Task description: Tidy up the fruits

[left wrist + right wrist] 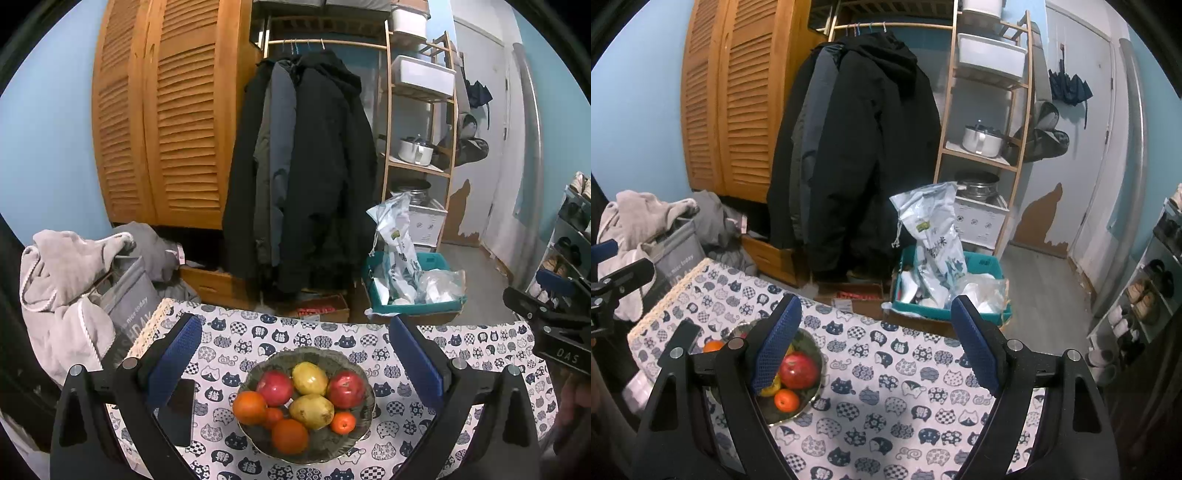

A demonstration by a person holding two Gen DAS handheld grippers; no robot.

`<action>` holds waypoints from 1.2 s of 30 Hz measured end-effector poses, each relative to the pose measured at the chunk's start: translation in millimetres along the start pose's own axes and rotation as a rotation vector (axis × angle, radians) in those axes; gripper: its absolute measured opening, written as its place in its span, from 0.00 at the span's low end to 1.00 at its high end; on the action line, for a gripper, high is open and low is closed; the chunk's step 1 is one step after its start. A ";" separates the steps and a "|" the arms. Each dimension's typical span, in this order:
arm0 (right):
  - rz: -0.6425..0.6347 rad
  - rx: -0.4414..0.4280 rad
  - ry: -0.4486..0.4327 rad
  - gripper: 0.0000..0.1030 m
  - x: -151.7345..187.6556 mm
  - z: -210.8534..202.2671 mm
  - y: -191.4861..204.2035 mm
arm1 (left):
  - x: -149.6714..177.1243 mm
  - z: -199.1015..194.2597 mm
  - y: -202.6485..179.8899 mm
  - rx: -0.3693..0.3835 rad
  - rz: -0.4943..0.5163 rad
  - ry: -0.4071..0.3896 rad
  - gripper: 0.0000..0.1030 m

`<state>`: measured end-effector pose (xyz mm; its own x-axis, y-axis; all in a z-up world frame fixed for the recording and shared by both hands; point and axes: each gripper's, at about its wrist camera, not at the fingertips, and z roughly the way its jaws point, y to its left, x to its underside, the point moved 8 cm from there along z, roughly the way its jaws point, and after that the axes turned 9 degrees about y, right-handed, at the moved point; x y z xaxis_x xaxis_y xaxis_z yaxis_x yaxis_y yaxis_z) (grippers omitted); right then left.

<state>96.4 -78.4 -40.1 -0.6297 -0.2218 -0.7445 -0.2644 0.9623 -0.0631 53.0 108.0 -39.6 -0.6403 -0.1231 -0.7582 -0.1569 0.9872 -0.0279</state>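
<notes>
My left wrist camera looks forward and down between my two left fingers, sitting close above the bowl (306, 406) of fruit on the cat-print tablecloth (406, 339). My right wrist camera faces the same way from further right, so the bowl (812, 373) falls at its left. Both views share the cloth, the far hanging coats (306, 166) and the wooden shelf (979, 147).

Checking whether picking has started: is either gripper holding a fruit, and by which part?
Nothing is held. Left gripper and right gripper both stand open and empty; all fruit sits in the bowl.
</notes>
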 end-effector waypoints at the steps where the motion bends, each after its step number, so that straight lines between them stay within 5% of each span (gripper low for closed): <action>1: 0.000 0.001 0.001 0.80 0.0 0.5 0.0 | 0.3 0.3 0.0 0.000 0.000 0.001 0.99; 36: -0.002 0.000 -0.001 0.80 0.0 -0.9 -0.1 | 1.6 -2.5 -3.1 0.001 -0.002 0.013 0.99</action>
<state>95.8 -78.6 -39.5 -0.6283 -0.2233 -0.7452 -0.2656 0.9619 -0.0643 50.5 104.5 -39.1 -0.6500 -0.1261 -0.7494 -0.1575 0.9871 -0.0294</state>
